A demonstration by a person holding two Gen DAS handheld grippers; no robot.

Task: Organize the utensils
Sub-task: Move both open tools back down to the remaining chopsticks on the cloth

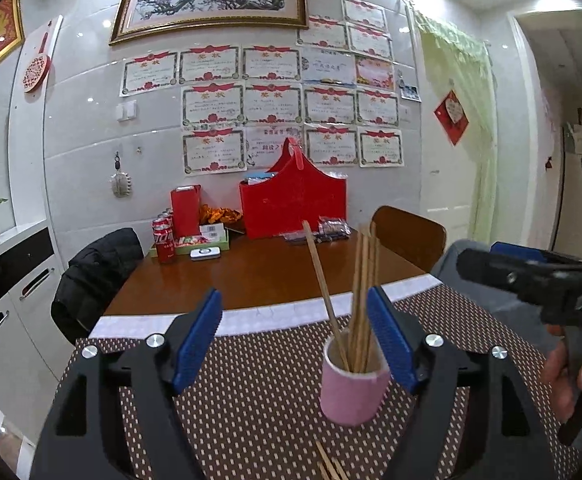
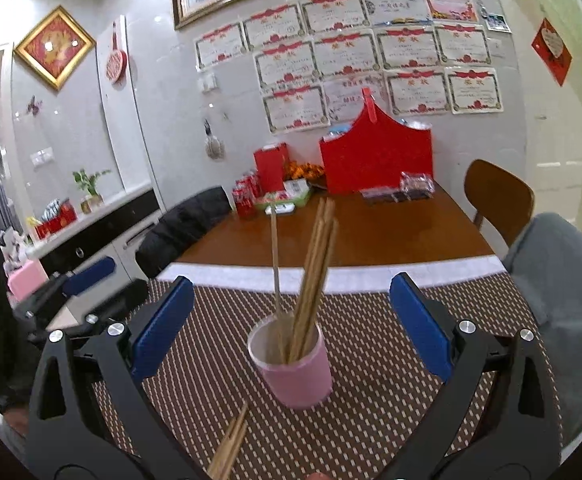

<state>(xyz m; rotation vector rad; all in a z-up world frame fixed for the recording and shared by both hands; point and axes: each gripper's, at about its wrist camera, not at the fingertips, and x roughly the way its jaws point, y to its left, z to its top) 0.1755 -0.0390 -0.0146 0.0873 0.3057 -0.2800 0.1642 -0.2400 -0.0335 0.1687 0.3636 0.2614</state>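
Mostly done, I'd say: pink cup [image 2: 295, 364] stands upright on the dotted placemat [image 2: 371, 360] with a bundle of chopsticks [image 2: 311, 280] already standing in it, one leaning off to the side. Left over: a few loose chopsticks [image 2: 229, 446] lying flat on the mat just in front of the cup, near edge of both views; exact count unclear. Left gripper [image 1: 295, 344] jaws apart, empty, cup sits close to its right finger, contact unclear. Right gripper [image 2: 291, 332] jaws wide apart, empty, cup between them, not touching. Remaining job looks like picking up the loose ones and dropping them in.
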